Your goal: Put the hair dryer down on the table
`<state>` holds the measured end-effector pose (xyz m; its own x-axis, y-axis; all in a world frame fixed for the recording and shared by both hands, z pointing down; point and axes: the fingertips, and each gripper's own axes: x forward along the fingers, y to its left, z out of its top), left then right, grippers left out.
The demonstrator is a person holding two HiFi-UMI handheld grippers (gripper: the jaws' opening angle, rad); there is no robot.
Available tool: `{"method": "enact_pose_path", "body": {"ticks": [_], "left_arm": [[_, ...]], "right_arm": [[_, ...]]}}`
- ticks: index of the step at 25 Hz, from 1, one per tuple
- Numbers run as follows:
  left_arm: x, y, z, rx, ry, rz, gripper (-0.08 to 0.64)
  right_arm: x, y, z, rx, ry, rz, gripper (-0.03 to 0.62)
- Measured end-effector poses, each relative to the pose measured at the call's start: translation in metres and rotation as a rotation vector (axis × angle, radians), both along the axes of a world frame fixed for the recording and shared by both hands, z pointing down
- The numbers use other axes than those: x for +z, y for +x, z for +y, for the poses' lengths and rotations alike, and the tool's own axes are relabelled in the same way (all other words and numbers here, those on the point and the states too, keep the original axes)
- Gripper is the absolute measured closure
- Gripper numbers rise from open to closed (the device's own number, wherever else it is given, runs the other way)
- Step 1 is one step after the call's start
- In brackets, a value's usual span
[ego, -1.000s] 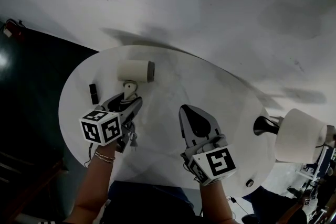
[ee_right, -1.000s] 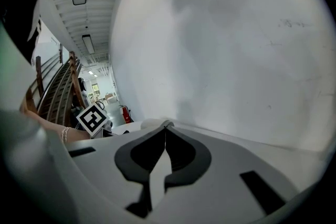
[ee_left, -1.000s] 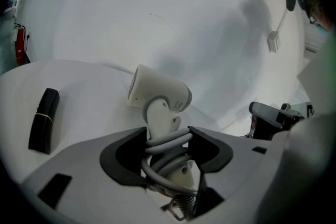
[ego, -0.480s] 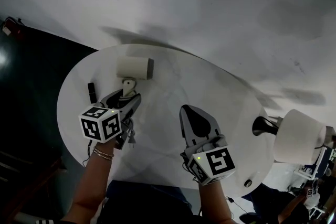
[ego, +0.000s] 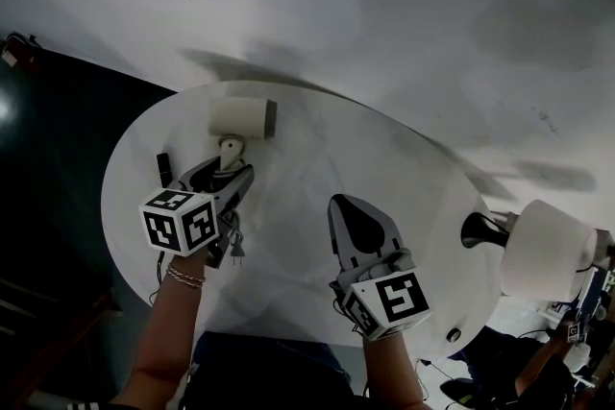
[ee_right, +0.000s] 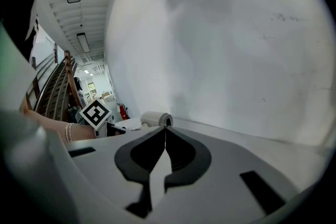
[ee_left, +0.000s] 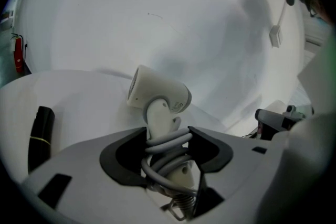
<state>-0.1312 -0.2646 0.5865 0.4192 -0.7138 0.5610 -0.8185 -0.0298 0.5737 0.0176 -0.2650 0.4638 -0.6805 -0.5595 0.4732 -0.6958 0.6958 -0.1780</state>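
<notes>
Clamping hair dryer (ee_left: 157, 96) by cord-wrapped handle in left gripper (ego: 229, 176) jaws, over counter (ego: 384, 158), far left | right gripper (ego: 354, 206) jaws pressed together, empty | lower gently, settle barrel flat, then release.

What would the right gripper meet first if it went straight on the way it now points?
Probably the bare table top: the right gripper, shut and empty, slopes down toward it. The hair dryer, in the left gripper, sits off to the side, though depth is unclear.
</notes>
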Motion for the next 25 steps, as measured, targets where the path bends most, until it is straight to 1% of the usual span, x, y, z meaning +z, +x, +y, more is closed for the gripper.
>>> {"method": "enact_pose_path", "body": {"ticks": [12,25], "left_arm": [[0.000,-0.004,-0.015,-0.018,0.004,0.014,0.302],[0.005,-0.008,-0.023,-0.018,0.000,-0.011,0.302]], "right_arm": [[0.000,0.004,-0.004,0.005,0.011,0.007,0.574],[0.011,0.013,0.000,0.025,-0.015,0.040,0.574]]}}
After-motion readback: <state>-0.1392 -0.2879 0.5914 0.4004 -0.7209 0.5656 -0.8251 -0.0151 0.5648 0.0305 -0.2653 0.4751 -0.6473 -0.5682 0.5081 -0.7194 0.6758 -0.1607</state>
